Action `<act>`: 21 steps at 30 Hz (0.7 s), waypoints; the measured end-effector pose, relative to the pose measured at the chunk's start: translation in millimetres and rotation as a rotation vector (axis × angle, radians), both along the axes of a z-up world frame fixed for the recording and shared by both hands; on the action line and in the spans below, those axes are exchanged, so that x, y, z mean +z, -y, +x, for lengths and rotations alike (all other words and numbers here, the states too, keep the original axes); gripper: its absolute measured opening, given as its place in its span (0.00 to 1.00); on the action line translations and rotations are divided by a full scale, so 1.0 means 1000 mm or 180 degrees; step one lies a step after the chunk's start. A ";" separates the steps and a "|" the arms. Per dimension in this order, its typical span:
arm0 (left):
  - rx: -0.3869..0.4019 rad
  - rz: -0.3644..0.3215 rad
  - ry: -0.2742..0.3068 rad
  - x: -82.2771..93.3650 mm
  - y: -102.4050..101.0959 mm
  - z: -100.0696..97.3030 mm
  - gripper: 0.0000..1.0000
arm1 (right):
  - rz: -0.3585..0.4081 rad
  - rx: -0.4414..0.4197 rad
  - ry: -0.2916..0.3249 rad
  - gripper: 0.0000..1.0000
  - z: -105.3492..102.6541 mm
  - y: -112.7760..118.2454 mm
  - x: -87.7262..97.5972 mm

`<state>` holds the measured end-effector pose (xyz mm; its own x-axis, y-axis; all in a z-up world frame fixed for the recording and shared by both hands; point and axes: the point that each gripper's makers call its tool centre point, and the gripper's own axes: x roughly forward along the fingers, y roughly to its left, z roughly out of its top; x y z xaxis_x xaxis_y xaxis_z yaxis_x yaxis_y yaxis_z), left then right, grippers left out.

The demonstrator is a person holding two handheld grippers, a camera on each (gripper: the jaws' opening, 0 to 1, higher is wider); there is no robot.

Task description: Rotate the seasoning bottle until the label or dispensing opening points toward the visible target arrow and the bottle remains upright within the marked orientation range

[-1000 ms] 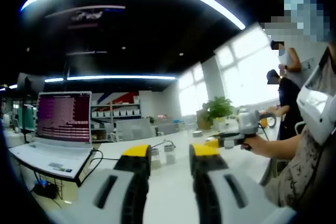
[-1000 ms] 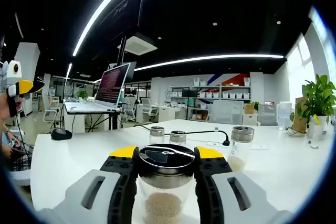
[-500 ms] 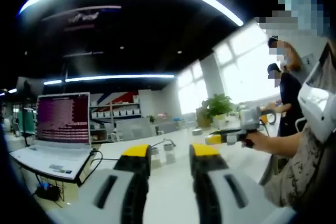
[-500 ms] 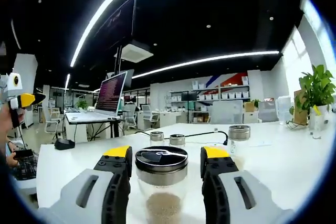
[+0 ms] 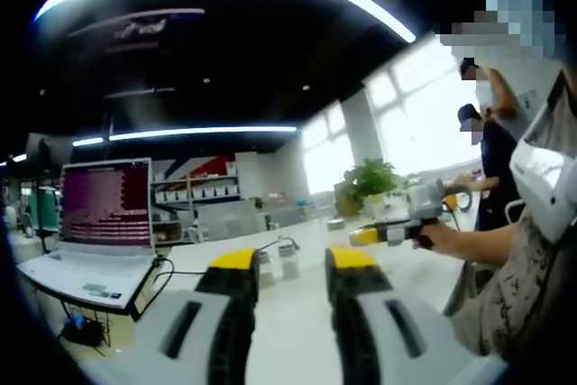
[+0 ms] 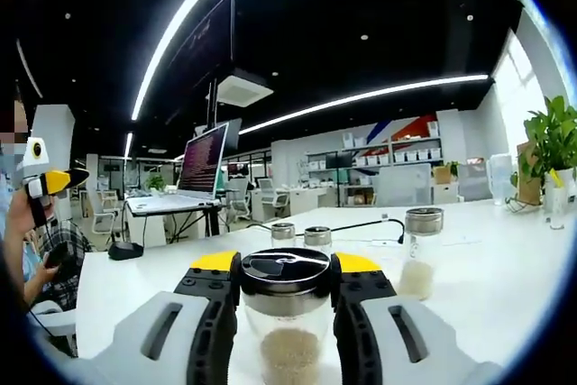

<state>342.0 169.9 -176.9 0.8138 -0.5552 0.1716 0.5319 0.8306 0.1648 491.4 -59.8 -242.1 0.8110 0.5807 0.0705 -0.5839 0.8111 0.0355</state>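
A clear seasoning bottle (image 6: 288, 335) with a steel-rimmed dark lid and pale grains inside stands upright on the white table (image 6: 491, 290). My right gripper (image 6: 287, 265) is shut on the bottle, its yellow-tipped jaws pressed against both sides of the lid. In the left gripper view, the right gripper (image 5: 362, 236) juts out from a person's hand at mid right. My left gripper (image 5: 291, 263) is held open above the table with nothing between its jaws; in the right gripper view the left gripper (image 6: 52, 183) appears at the left edge.
Two small bottles (image 6: 300, 235) and a taller one (image 6: 419, 251) stand further back beside a black cable (image 6: 361, 224). An open laptop (image 5: 104, 215) sits at the table's far corner, with a mouse (image 6: 126, 250) near it. People stand by the windows (image 5: 487, 164).
Half a second ago the right jaws stood apart from the bottle's lid; now they are closed against it again. The left gripper has barely moved.
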 end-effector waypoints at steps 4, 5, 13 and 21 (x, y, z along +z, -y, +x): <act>-0.0018 0.0006 -0.0004 -0.001 0.001 0.000 0.30 | -0.0015 0.0116 -0.0026 0.39 0.001 -0.001 -0.001; -0.0016 0.0004 -0.0006 -0.001 0.000 0.000 0.30 | -0.0017 0.0135 -0.0029 0.39 0.001 -0.001 0.000; -0.0014 -0.0037 0.0007 0.001 -0.002 -0.002 0.30 | 0.0023 0.0569 -0.0041 0.39 -0.001 -0.001 -0.001; -0.0041 -0.0039 0.0008 0.001 0.000 -0.004 0.30 | 0.0027 0.1135 -0.0149 0.39 -0.009 -0.005 -0.001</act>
